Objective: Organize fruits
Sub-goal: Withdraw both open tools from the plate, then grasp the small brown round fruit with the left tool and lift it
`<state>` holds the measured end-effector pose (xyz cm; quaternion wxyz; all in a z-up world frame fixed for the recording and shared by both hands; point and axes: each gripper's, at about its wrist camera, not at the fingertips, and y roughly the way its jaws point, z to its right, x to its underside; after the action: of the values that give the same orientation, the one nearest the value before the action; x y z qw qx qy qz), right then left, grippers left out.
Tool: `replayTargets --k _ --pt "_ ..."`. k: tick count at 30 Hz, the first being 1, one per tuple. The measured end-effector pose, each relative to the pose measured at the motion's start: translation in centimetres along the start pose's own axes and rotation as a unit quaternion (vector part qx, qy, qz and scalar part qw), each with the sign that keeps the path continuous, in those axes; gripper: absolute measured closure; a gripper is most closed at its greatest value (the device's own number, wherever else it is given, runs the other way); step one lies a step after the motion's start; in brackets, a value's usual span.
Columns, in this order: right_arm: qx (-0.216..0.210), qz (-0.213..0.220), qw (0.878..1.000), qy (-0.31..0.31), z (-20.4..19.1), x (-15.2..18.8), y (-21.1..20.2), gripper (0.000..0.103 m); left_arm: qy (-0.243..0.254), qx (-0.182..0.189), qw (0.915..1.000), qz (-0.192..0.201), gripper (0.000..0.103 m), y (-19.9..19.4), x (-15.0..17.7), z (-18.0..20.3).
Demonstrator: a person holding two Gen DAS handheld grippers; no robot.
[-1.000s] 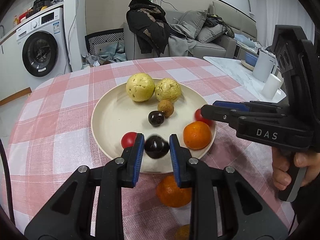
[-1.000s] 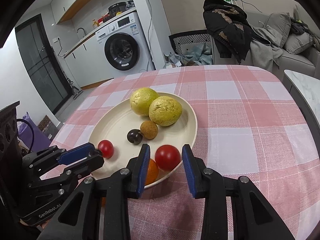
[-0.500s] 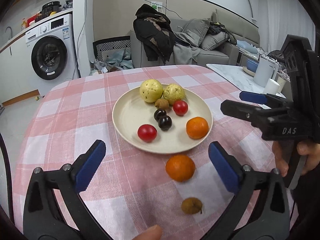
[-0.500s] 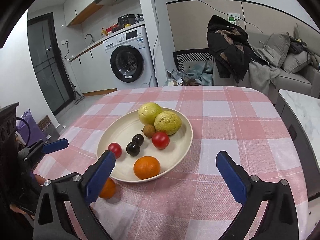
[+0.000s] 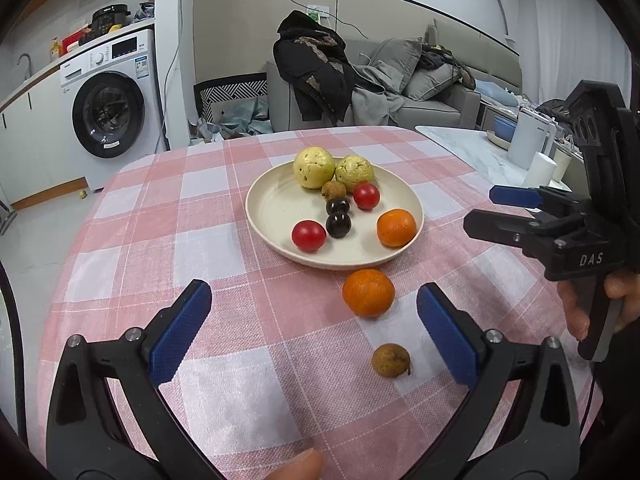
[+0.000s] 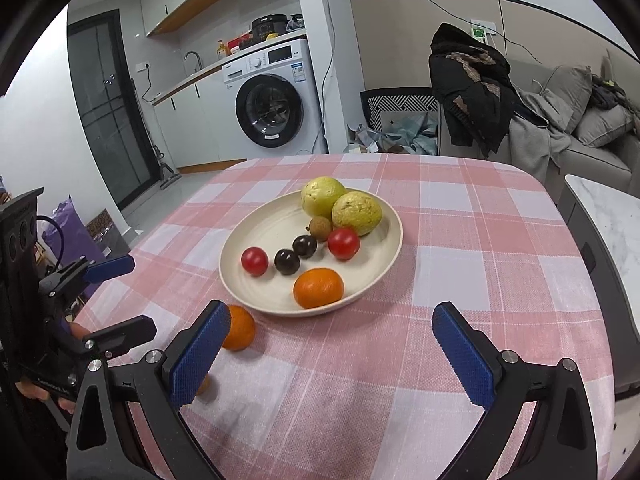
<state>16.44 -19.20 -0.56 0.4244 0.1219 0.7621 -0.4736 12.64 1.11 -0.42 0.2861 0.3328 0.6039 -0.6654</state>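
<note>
A cream plate (image 5: pixel 260 216) on the pink checked tablecloth holds two yellow-green guavas (image 5: pixel 314 167), a longan, two red tomatoes (image 5: pixel 308 235), two dark plums (image 5: pixel 338 225) and an orange (image 5: pixel 396 227). A second orange (image 5: pixel 368 292) and a brown longan (image 5: pixel 391 360) lie on the cloth in front of the plate. My left gripper (image 5: pixel 313 288) stands open and empty just short of them. My right gripper (image 6: pixel 331 308) is open and empty at the plate's (image 6: pixel 240 240) near rim. Its left finger partly hides the loose longan (image 6: pixel 204 386).
The right gripper (image 5: pixel 482 210) shows at the right edge of the left wrist view, held by a hand. A white marble side table (image 5: pixel 472 148) with cups stands to the right. A washing machine (image 6: pixel 272 100) and a sofa lie beyond the table.
Both grippers opened, leaving a dark plum and a red tomato on the plate. Both then drew back from the plate, bringing the loose orange and longan into view.
</note>
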Motion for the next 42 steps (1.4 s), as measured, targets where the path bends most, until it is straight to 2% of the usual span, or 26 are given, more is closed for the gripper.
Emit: replayTargets --k 19,27,37,38,42 --pt "-0.031 -0.014 0.998 -0.058 -2.8 1.8 1.0 0.0 0.016 0.003 0.9999 -0.006 0.001 -0.2 2.2 2.3" --pt "-0.02 -0.03 0.998 -0.048 -2.0 2.1 1.8 0.0 0.024 0.013 0.9996 -0.011 0.001 -0.2 2.4 2.7" --pt "-0.02 -0.033 0.999 -0.038 -1.5 2.1 2.0 0.0 0.049 0.027 0.9973 -0.047 0.001 1.0 3.0 3.9" --pt "-0.02 -0.033 0.999 -0.038 -1.5 2.1 2.0 0.0 0.052 0.027 0.997 -0.052 0.002 1.2 3.0 4.1" --pt "-0.02 -0.033 0.998 -0.039 -1.6 2.1 2.0 0.0 0.059 0.048 0.9944 -0.074 0.017 1.8 3.3 4.5"
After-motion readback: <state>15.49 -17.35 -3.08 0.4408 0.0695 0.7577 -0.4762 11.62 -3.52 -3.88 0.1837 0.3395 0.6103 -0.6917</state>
